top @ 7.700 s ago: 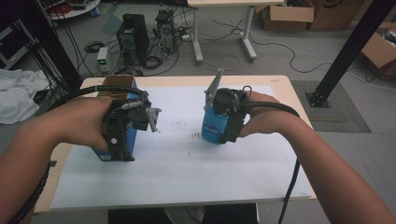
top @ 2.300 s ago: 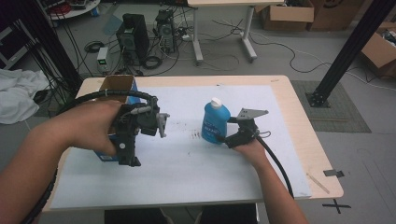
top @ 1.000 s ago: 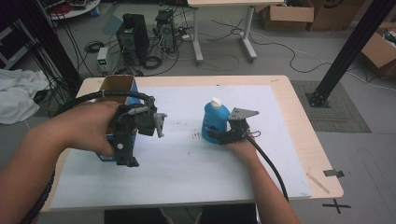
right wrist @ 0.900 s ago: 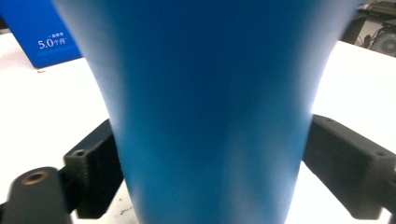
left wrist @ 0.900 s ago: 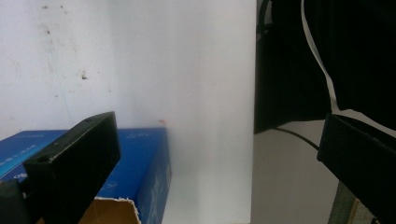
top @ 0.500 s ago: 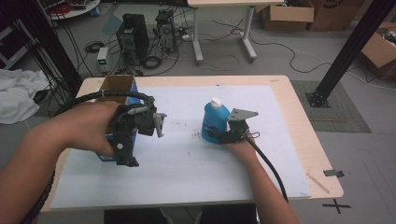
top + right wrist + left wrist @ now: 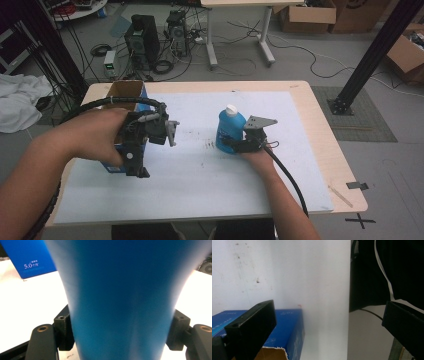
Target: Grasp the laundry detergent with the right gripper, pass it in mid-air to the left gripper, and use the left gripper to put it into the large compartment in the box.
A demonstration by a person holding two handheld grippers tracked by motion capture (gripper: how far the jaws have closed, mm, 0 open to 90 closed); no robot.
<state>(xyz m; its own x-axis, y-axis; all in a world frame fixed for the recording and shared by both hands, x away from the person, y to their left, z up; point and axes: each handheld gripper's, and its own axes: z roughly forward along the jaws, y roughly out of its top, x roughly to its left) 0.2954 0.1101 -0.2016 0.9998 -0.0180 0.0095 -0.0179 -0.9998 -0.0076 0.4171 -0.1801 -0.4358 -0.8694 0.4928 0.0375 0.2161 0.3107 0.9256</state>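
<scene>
Two jaws of right gripper [image 7: 120,335] closing against blue bottle [image 7: 120,290], white cap [image 7: 230,108] seen overhead, left gripper [image 7: 329,325] agape

The left forearm comes in from the near left and runs toward the middle of the table, its hand wrapped over the left gripper [image 7: 167,131], which is held above the surface at the left side with its body tipped downward and its cable looping back along the arm. In the left gripper view its two black jaws stand wide apart with nothing between them. The right forearm enters from the near edge right of centre and reaches straight away from the person, the wrist low to the table. The right gripper [image 7: 231,145] lies level, its grey plate on top. Its jaws have just been closing and sit against both sides of the blue bottle [image 7: 231,131].
</scene>
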